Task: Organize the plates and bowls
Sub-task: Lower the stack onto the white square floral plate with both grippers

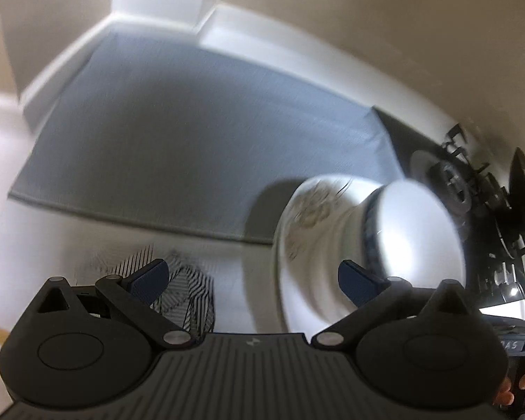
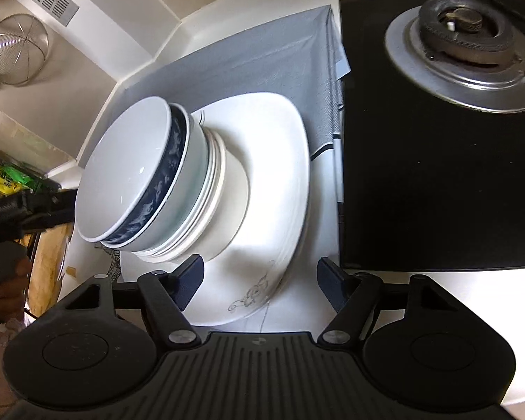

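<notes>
Your left tongs (image 1: 252,276) hang released, left of the stack of bowls (image 2: 140,178) on the square plate (image 2: 273,161), while your right tongs (image 2: 260,280), also released, are nearer, the plate's corner between their fingers.

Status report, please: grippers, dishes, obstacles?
Left gripper open, empty. Right gripper open, empty, at square plate. Bowl stack on it. Gas stove right beside.
</notes>
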`<control>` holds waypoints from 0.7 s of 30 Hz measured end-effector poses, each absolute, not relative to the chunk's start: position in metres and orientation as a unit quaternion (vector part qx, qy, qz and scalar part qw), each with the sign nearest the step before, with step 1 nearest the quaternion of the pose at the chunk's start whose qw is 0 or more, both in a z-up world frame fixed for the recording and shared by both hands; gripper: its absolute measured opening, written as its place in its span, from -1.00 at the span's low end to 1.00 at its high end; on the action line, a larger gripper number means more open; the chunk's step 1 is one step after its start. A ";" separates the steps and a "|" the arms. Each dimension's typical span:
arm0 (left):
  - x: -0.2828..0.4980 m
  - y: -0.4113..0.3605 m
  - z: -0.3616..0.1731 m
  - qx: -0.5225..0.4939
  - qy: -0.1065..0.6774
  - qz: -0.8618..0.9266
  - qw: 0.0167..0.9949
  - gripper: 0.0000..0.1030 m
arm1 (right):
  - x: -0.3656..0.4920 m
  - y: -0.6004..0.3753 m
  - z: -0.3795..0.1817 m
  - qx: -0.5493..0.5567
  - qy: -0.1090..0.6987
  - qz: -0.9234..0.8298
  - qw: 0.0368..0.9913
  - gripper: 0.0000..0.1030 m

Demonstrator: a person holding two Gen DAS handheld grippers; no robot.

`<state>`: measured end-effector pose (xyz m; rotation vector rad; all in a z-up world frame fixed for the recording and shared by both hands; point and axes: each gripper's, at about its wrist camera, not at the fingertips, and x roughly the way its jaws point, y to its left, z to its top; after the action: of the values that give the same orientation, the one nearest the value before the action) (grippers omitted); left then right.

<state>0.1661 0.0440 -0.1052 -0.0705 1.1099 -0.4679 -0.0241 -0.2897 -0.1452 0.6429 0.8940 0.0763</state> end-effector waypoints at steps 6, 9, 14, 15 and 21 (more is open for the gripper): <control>0.170 0.039 -0.138 -0.047 0.562 -0.248 0.788 1.00 | -0.011 -0.284 -0.157 0.318 0.440 0.041 0.839 0.06; 0.171 0.039 -0.142 -0.066 0.556 -0.258 0.788 0.91 | -0.008 -0.285 -0.164 0.324 0.451 0.030 0.831 -0.19; 0.176 0.031 -0.152 -0.050 0.572 -0.263 0.775 -0.01 | -0.008 -0.289 -0.166 0.345 0.451 0.028 0.823 -0.22; 0.176 0.030 -0.156 -0.058 0.579 -0.269 0.767 -0.02 | -0.008 -0.289 -0.167 0.347 0.452 0.028 0.822 -0.23; 0.181 0.022 -0.170 -0.094 0.595 -0.311 0.735 -0.28 | -0.006 -0.291 -0.167 0.347 0.453 0.027 0.821 -0.23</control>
<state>0.1806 0.0220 -0.1698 -0.2064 1.3074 -0.6839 -0.0056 -0.2909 -0.1672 0.7383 0.9642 0.0568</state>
